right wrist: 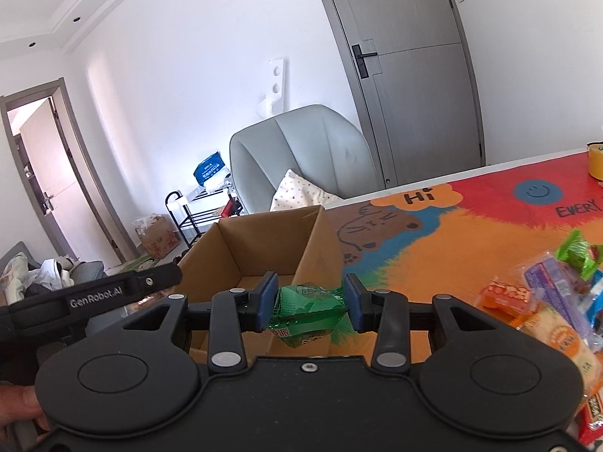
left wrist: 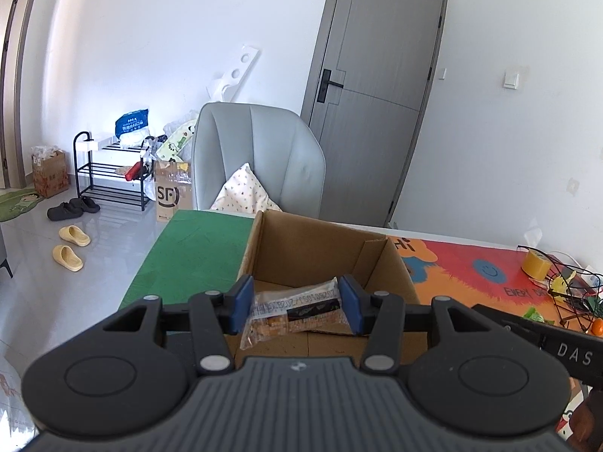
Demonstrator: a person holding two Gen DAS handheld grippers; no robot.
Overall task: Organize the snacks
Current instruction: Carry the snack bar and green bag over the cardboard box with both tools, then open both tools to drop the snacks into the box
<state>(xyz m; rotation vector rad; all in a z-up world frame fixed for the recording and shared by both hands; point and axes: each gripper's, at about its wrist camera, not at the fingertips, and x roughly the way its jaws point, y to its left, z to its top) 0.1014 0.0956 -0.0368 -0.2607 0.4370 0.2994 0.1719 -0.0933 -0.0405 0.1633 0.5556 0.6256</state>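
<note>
An open cardboard box [left wrist: 301, 248] stands on the table; it also shows in the right wrist view [right wrist: 264, 241]. My left gripper [left wrist: 296, 307] is over the box's near side, shut on a clear-wrapped snack bar [left wrist: 297, 312] with black and orange print. My right gripper [right wrist: 311, 307] is at the box's right near corner, shut on a green snack packet [right wrist: 307, 310]. A pile of loose snacks [right wrist: 546, 301] lies on the table to the right: orange, purple, green and blue packets.
The table carries a colourful cartoon mat [right wrist: 452, 233] and a green mat [left wrist: 196, 248]. A yellow tape roll [left wrist: 537, 263] and a wire basket [left wrist: 569, 293] sit at the right. A grey armchair [left wrist: 260, 154] stands behind the table.
</note>
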